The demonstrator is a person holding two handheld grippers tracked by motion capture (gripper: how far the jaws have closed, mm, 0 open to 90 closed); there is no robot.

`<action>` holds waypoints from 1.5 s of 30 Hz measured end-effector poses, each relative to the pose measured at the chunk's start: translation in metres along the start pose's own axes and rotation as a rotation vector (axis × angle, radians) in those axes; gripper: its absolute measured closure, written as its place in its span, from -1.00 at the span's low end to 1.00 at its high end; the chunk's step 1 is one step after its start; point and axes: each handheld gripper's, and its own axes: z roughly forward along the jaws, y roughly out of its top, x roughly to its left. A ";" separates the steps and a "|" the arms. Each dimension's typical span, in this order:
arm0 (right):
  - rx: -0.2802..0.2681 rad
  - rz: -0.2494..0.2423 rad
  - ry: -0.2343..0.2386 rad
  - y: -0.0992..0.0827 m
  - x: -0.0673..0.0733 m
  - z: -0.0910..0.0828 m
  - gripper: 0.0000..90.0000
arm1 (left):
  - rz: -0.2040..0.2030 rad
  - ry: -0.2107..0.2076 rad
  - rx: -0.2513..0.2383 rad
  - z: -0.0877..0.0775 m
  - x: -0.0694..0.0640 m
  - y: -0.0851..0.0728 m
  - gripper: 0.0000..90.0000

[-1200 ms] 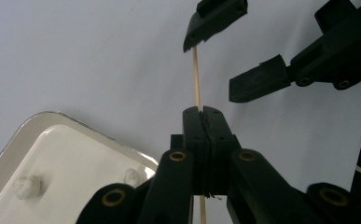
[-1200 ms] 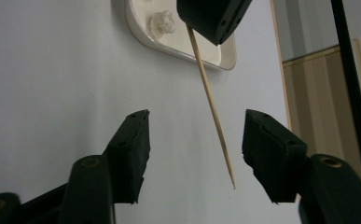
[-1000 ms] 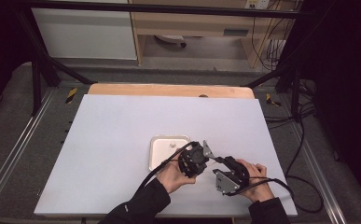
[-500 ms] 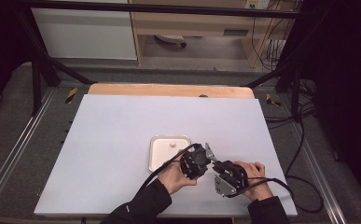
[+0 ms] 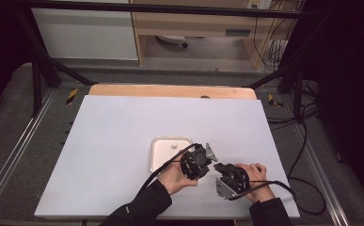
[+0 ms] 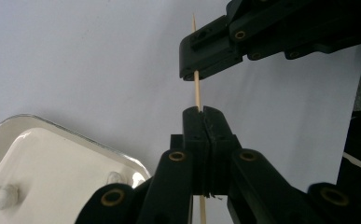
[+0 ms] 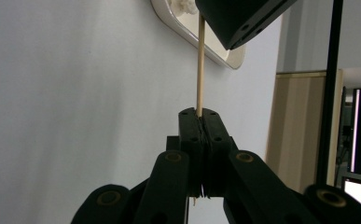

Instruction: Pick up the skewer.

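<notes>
Your left gripper (image 6: 205,111) is clamped on the thin wooden skewer (image 6: 197,88). Your right gripper (image 7: 199,114) has just closed on its other end, holding it taut above the white worktop (image 5: 114,141), beside the white tray (image 5: 163,153).

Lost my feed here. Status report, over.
Left gripper and right gripper both shut on thin wooden skewer. White tray beside them. Nothing in the way.

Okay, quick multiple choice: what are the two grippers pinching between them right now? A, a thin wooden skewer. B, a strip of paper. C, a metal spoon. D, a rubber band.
A: in the left gripper view the left gripper is shut on a thin wooden skewer, and the right gripper clamps the same stick farther along.
</notes>
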 end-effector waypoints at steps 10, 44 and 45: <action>0.079 -0.095 -0.043 0.005 -0.009 -0.004 0.99 | -0.004 0.032 0.115 -0.001 0.009 -0.004 0.33; 0.164 -0.245 -0.049 0.025 -0.018 0.002 0.98 | -0.031 0.071 0.167 0.009 0.005 -0.004 0.98; 0.163 -0.235 -0.053 0.025 -0.017 0.002 0.98 | -0.032 0.075 0.162 0.009 0.005 -0.004 0.98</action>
